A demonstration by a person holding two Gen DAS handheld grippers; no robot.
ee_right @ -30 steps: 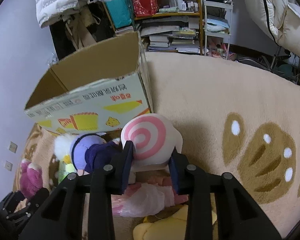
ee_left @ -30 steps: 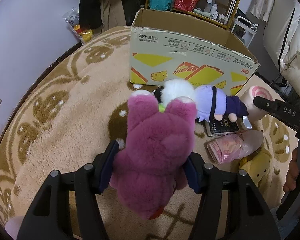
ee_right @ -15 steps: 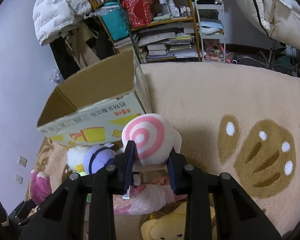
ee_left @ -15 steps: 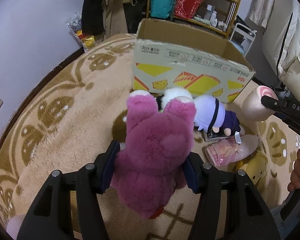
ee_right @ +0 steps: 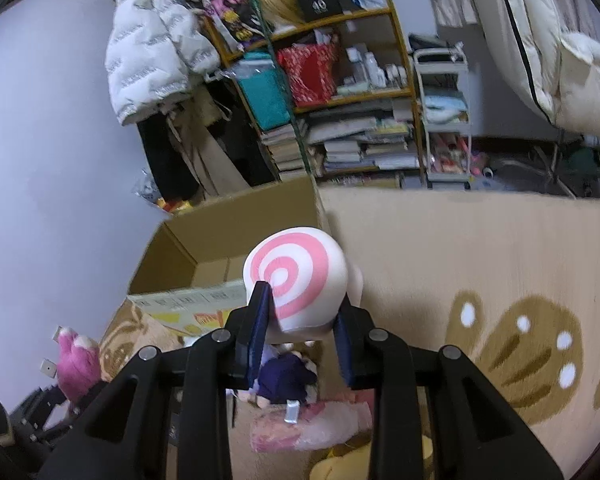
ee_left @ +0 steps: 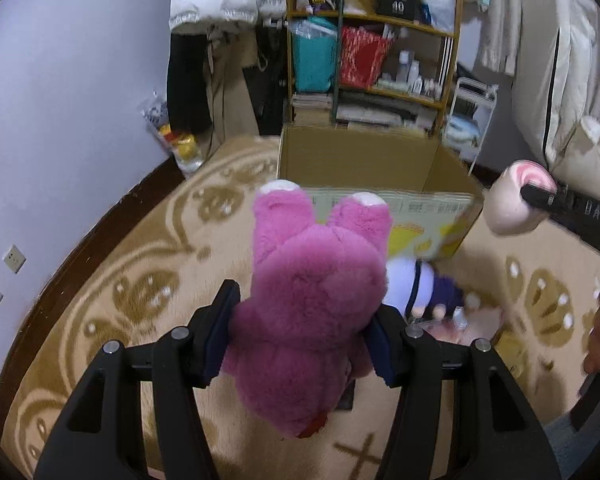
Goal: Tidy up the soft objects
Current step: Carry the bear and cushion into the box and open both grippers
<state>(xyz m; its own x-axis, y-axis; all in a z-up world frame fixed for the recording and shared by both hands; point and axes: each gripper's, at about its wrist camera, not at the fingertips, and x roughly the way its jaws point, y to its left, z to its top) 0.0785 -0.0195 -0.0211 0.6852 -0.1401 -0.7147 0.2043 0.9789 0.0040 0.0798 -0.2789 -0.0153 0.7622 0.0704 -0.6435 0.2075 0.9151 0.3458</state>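
now both toys [ee_left: 312, 300] [ee_right: 298, 280] higher above rug [ee_left: 112, 288]

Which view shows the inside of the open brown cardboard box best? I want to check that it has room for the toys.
The right wrist view: it looks into the open brown cardboard box, showing its inner walls and part of the floor. The left wrist view shows the box too, but only inner walls; the magenta plush toy covers its front.

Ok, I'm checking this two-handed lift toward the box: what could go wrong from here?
The fingers pinch only the low end of the pink bear, so its top-heavy body may flop or slip. The swirl toy is clamped just at its base and could pop free. Either might catch the cardboard box rim.
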